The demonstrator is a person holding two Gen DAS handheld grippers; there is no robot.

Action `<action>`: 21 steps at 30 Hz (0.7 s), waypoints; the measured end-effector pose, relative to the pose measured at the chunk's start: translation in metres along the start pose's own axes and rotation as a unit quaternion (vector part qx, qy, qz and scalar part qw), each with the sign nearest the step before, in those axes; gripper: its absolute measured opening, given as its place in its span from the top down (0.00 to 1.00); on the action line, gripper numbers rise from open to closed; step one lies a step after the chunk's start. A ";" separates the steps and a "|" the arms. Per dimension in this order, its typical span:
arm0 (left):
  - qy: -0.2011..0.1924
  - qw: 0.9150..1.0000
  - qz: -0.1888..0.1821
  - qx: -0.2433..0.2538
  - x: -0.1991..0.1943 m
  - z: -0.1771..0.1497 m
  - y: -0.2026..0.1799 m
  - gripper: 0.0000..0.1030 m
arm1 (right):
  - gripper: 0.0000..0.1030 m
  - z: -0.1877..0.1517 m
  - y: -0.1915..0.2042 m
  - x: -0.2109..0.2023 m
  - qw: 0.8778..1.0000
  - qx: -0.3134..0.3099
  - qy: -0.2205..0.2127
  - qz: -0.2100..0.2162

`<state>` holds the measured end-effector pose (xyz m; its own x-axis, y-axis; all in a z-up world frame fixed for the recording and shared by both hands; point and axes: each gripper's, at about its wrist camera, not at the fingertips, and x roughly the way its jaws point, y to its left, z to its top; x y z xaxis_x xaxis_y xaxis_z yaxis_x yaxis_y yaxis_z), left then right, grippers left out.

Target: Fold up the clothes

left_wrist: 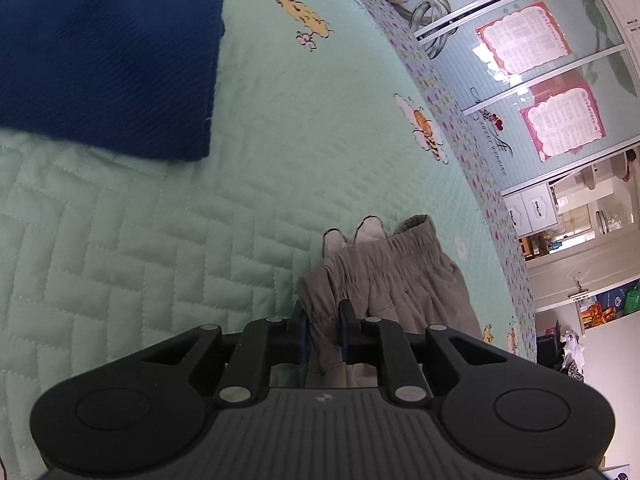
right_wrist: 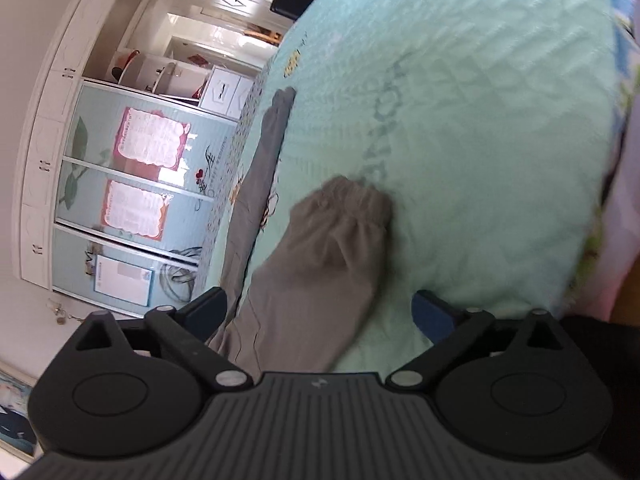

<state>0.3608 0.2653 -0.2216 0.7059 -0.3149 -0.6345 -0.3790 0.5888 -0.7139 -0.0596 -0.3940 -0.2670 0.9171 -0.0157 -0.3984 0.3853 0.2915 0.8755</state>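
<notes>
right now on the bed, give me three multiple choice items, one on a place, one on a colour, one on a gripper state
1. Where does the folded blue garment lie in the left wrist view?
A. upper left on the quilt
B. between the left gripper's fingers
C. on the wardrobe shelf

2. What colour are the trousers?
A. red
B. grey-brown
C. white

3. How does the right gripper stand?
A. shut on the trousers
B. shut on nothing
C. open

Answers:
1 A, it rests on the green quilt far from the fingers.
2 B, the cloth is grey-brown in both views.
3 C, its fingers stand wide apart over the cloth, while the left gripper pinches it.
</notes>
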 end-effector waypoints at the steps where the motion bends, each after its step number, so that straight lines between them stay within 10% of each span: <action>1: 0.000 1.000 0.002 -0.001 0.000 0.000 0.001 0.82 | 0.06 0.001 0.003 0.003 1.000 -0.008 -0.005 0.001; 5: 0.002 1.000 0.006 0.000 0.001 -0.002 0.002 0.81 | 0.26 0.005 0.010 0.019 1.000 -0.019 -0.007 0.013; 10: 0.002 1.000 0.000 0.017 0.000 -0.005 0.001 0.82 | 0.99 0.002 0.006 0.040 1.000 -0.018 0.012 0.000; 21: -0.025 0.998 0.021 0.048 -0.032 -0.002 -0.010 0.87 | 0.99 0.018 0.054 0.010 0.991 -0.130 -0.022 -0.037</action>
<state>0.3403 0.2677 -0.1943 0.7204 -0.2513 -0.6464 -0.3520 0.6705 -0.6530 -0.0281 -0.3954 -0.2191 0.8932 -0.0857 -0.4415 0.4172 0.5245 0.7422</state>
